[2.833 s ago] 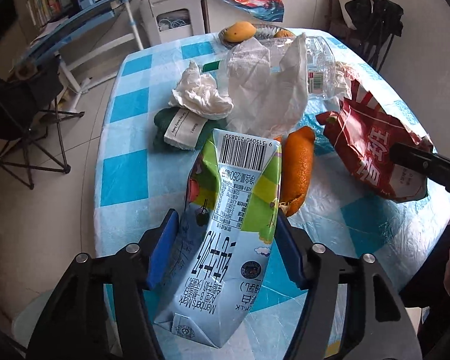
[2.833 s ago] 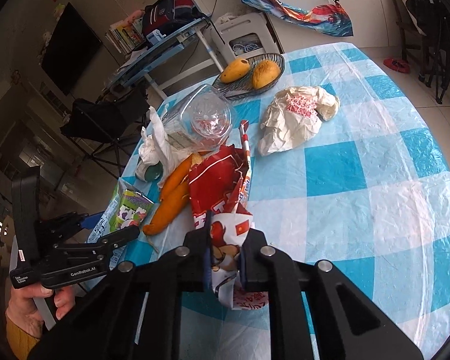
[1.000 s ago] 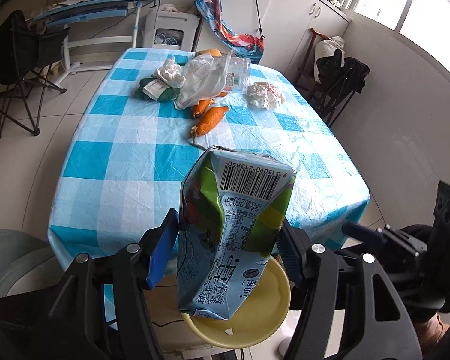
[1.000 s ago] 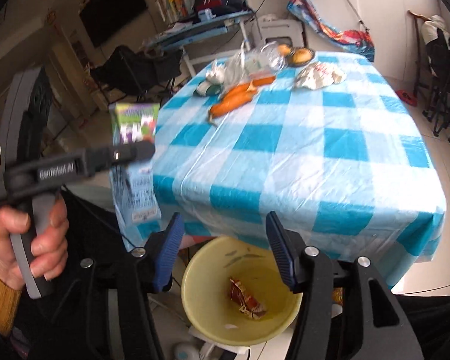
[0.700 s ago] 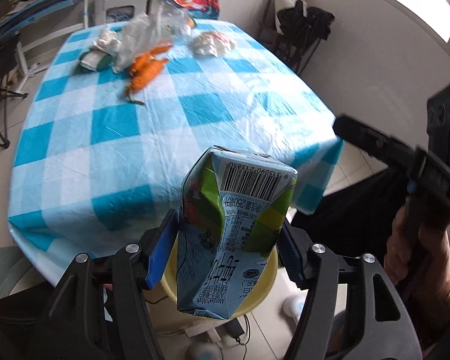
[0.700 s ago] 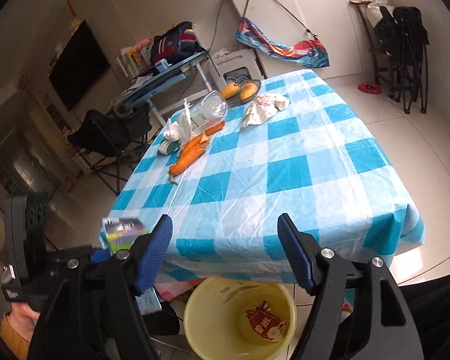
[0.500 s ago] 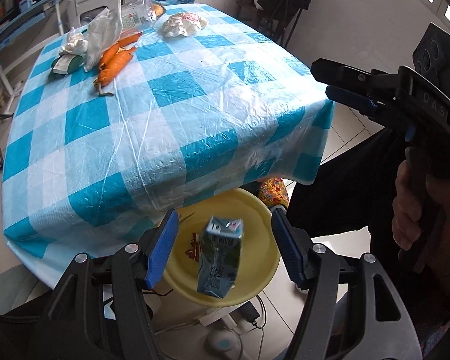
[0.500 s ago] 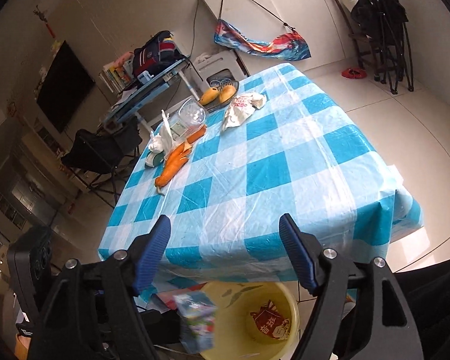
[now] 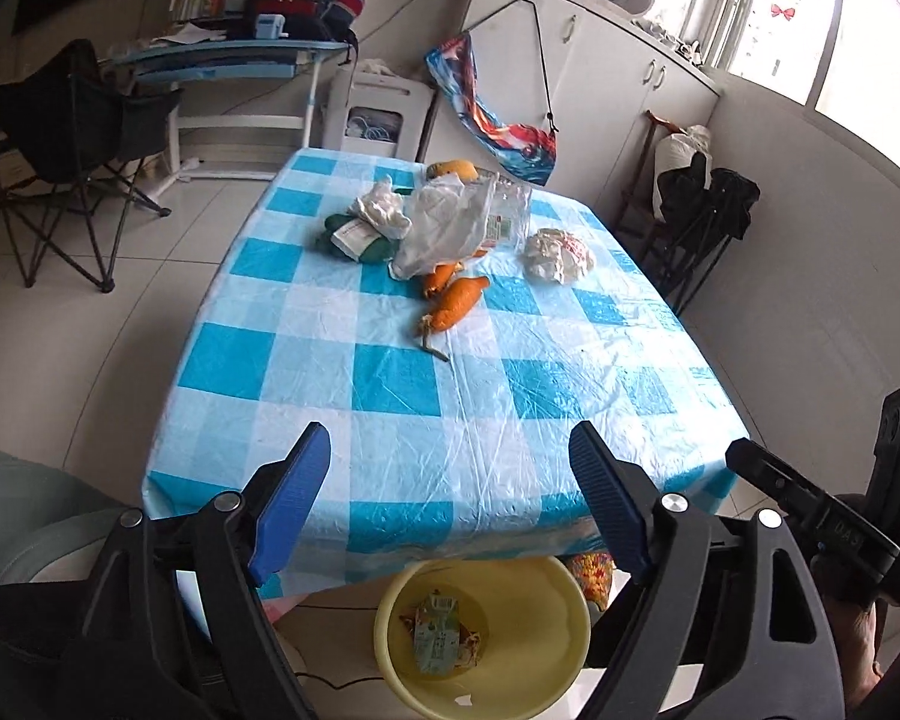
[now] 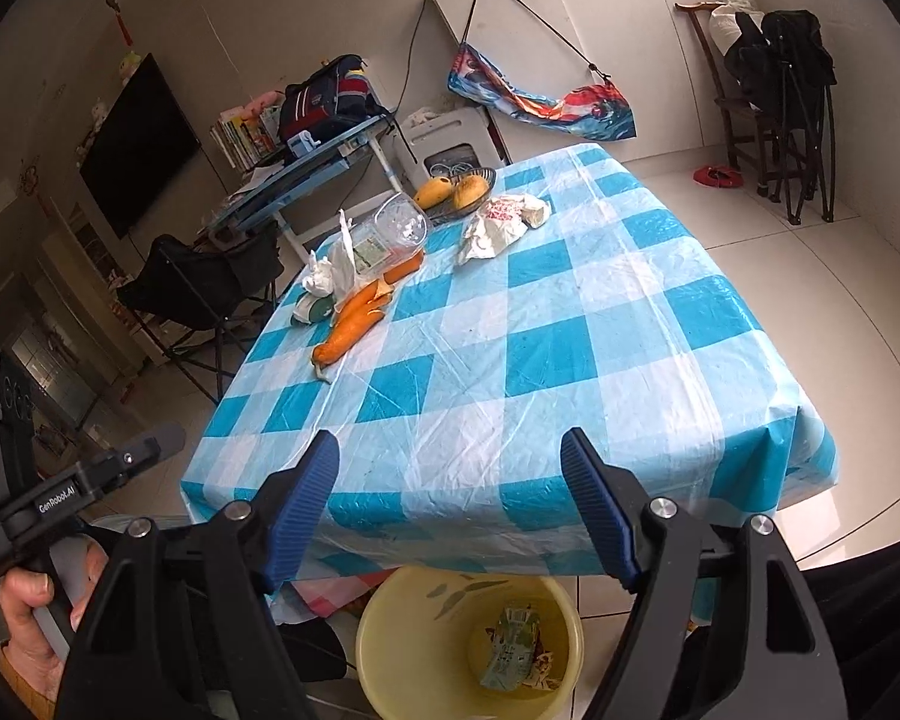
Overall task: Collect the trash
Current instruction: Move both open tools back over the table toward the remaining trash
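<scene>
Below the near edge of the counter (image 9: 450,420), one yellow bin (image 9: 480,630) stands on the floor and holds two pieces of trash: one crushed drink carton (image 9: 435,633) lying on one red snack wrapper (image 9: 471,642), of which only the edges show. Both tools hang above the bin. The left gripper (image 9: 450,468) has its jaws opening, wide apart, with nothing between them; the right gripper (image 10: 450,462) likewise stands with jaws spread and empty. On the checked cloth lie two carrots (image 9: 456,300) side by side, one clear plastic bag (image 9: 444,222), one clear plastic bottle (image 9: 507,210) on its side, one crumpled white tissue (image 9: 381,210), one green roll with a white label (image 9: 354,237), and one crumpled paper wrapper (image 9: 558,255) apart to the right. At the far end, one dark wire basket (image 10: 486,180) contains two yellow mangoes (image 10: 453,189). One hand (image 10: 36,594) grips the handle of the left tool.
</scene>
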`<state>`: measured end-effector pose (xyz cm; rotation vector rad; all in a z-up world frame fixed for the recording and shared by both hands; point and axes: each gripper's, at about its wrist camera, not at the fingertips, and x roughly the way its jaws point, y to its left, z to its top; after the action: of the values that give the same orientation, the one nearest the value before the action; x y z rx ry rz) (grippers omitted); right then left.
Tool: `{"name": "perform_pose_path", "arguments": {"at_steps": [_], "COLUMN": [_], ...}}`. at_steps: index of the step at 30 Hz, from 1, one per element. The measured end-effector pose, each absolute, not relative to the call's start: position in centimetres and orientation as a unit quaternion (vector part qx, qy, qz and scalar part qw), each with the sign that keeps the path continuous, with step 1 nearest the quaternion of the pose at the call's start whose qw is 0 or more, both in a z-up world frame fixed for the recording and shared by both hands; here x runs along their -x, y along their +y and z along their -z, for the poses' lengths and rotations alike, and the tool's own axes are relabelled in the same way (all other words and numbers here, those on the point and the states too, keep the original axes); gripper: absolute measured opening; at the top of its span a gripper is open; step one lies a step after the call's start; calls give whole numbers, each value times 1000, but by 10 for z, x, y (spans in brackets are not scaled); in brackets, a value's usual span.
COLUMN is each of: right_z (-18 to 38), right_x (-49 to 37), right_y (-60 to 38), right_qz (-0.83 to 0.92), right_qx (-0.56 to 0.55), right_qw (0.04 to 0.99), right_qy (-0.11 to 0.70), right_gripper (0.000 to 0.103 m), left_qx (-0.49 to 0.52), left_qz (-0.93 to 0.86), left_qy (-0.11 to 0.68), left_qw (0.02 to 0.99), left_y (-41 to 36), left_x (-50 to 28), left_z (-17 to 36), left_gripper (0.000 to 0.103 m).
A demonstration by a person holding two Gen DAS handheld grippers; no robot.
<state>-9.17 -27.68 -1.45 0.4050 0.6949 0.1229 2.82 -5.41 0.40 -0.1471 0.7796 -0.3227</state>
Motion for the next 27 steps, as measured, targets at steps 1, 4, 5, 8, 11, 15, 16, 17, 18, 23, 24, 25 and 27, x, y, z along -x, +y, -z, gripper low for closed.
{"name": "perform_pose_path", "arguments": {"at_steps": [1,4,5,8,11,15,16,17,18,23,24,25,27], "right_z": [14,14,14,15,15,11,8,5,2,-1,-1,-2,-8], "right_x": [92,93,92,93,93,90,87,84,81,62,58,54,45], "right_y": [-276,-275,-275,-274,-272,-265,-262,-260,-257,-251,-250,-249,-246], "right_qz": [-60,-60,-60,-61,-62,-72,-76,-80,-85,-95,-96,-98,-100], "right_qx": [-195,-195,-194,-194,-193,-184,-177,-171,-165,-151,-149,-144,-127], "right_qw": [919,919,919,918,918,918,919,921,922,921,920,919,921], "right_qy": [338,338,338,340,342,343,343,341,340,346,350,354,355], "right_gripper": [74,75,75,75,75,75,75,75,75,75,75,75,75], "left_qx": [71,70,70,78,85,92,89,84,79,68,65,63,60], "left_qz": [152,142,138,129,121,129,132,134,135,125,122,120,120], "left_qy": [374,371,371,373,364,357,353,349,344,339,342,344,345], "left_qw": [912,915,916,915,919,921,922,924,926,930,930,929,929], "left_y": [-54,-50,-50,-46,-41,-41,-43,-45,-46,-48,-49,-49,-50], "left_x": [-28,-29,-30,-33,-31,-33,-35,-37,-39,-58,-63,-68,-76], "left_z": [-4,0,2,5,3,-4,-8,-13,-18,-27,-28,-28,-29], "left_gripper": [80,80,80,80,80,80,80,80,80,81,81,81,81]}}
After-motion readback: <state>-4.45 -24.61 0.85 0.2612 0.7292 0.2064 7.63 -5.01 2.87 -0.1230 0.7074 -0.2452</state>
